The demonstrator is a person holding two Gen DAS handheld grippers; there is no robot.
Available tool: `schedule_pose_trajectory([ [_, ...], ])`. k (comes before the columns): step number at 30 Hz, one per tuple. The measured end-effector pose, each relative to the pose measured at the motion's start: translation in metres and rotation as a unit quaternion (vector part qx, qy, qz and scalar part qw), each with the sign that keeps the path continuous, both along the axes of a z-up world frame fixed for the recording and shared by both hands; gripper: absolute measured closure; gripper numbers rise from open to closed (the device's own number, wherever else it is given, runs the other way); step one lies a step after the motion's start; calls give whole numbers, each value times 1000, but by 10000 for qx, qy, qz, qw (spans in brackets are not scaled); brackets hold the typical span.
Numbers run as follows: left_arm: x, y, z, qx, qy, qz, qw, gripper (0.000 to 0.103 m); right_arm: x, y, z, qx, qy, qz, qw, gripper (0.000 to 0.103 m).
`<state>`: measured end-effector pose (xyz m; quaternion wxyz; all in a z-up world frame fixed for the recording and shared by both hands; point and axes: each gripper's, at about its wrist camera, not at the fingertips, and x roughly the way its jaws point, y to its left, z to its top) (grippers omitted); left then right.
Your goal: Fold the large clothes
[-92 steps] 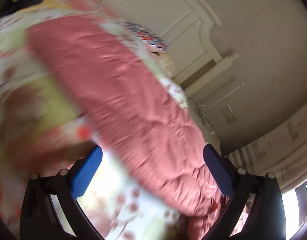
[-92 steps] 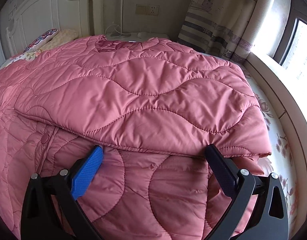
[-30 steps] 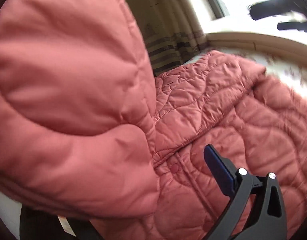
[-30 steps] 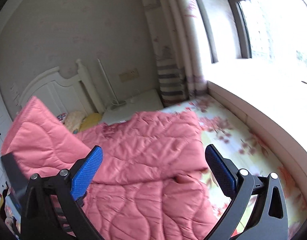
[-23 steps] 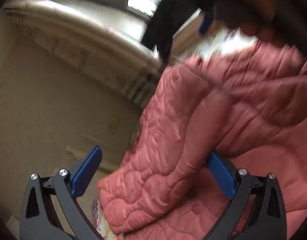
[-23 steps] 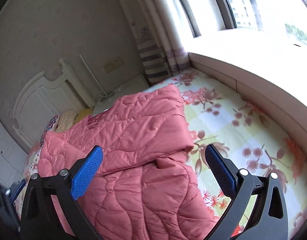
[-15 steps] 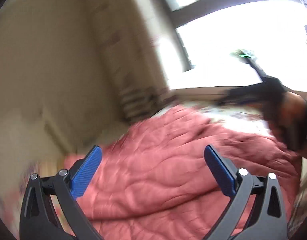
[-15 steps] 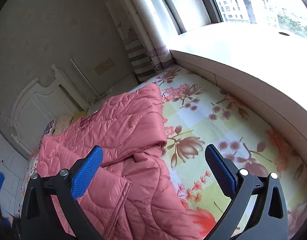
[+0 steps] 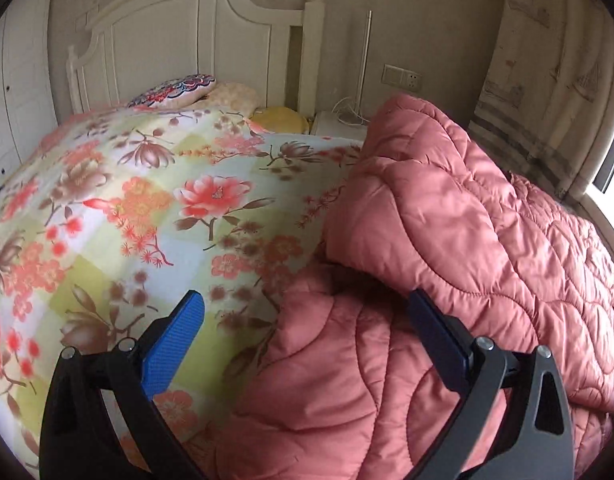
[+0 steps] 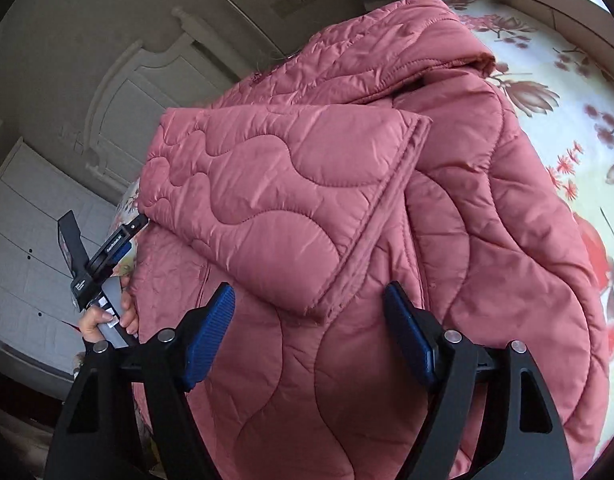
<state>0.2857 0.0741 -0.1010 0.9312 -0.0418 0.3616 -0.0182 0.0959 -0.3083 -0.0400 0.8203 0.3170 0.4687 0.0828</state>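
A pink quilted jacket (image 10: 347, 208) lies folded on the floral bedspread (image 9: 155, 216), one sleeve or flap laid across its body. My right gripper (image 10: 307, 332) hovers low over the jacket with its jaws closing. The flap's lower corner (image 10: 315, 304) sits between the blue pads (image 10: 209, 336), which do not press on it. My left gripper (image 9: 305, 336) stands open over the jacket's left edge (image 9: 307, 320), half above bedspread and half above pink fabric, gripping nothing. In the right wrist view a hand (image 10: 93, 322) holds it beside the jacket.
A white headboard (image 9: 179, 36) and pillows (image 9: 175, 88) stand at the far end, with a nightstand (image 9: 339, 122) and wall socket (image 9: 403, 76) beside them. A curtain (image 9: 547, 80) hangs on the right. White drawers (image 10: 23, 248) stand left of the bed.
The left gripper let go of the pink flap and swung round from the window to face the headboard. The right gripper dropped close over the jacket and its jaws narrowed.
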Motion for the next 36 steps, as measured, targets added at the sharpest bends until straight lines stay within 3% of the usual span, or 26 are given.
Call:
schedule_pose_trajectory([
  [2,4,5,-5,-144,40,30,9999,2,11,1,3,-37,-120,-140,9998,35],
  [3,6,9,-8,-246,78,66,9996,2,19,1,3,-57,-156,-175,9997,51],
  [4,3,10,-9,-317,99,114,9994,2,27,3,3,-175,-154,-193,9995,74],
  [6,3,19,-12,-494,129,303,9982,2,42,12,19,-624,-389,-148,9972,89],
  [9,-4,27,-10,-735,78,502,9960,2,65,32,83,-1661,-1428,149,9756,91],
  [12,-6,33,-9,-856,-35,668,9941,2,94,64,173,-2515,-2716,535,9274,91],
  [13,-8,34,-8,-888,-97,714,9934,2,103,74,203,-2649,-3083,625,9115,91],
  [15,-11,37,-7,-947,-174,770,9924,2,114,88,246,-2640,-3586,808,8917,91],
  [18,-12,40,-6,-994,-205,836,9913,2,135,98,273,-2606,-3834,951,8809,91],
  [20,-11,41,-7,-1013,-193,845,9911,2,155,93,257,-2718,-3628,920,8866,91],
  [21,-11,40,-7,-1009,-172,841,9912,2,169,85,238,-2781,-3334,831,8970,91],
  [24,-7,39,-9,-977,-83,794,9920,2,212,43,155,-2425,-1972,672,9475,91],
  [28,-3,38,-13,-950,5,761,9926,2,230,-11,43,-2251,-475,291,9727,91],
  [31,-2,39,-15,-978,53,806,9919,2,220,-27,19,-1839,-381,92,9822,91],
  [36,2,39,-19,-978,194,809,9917,2,205,-30,46,-1711,-856,6,9815,91],
])
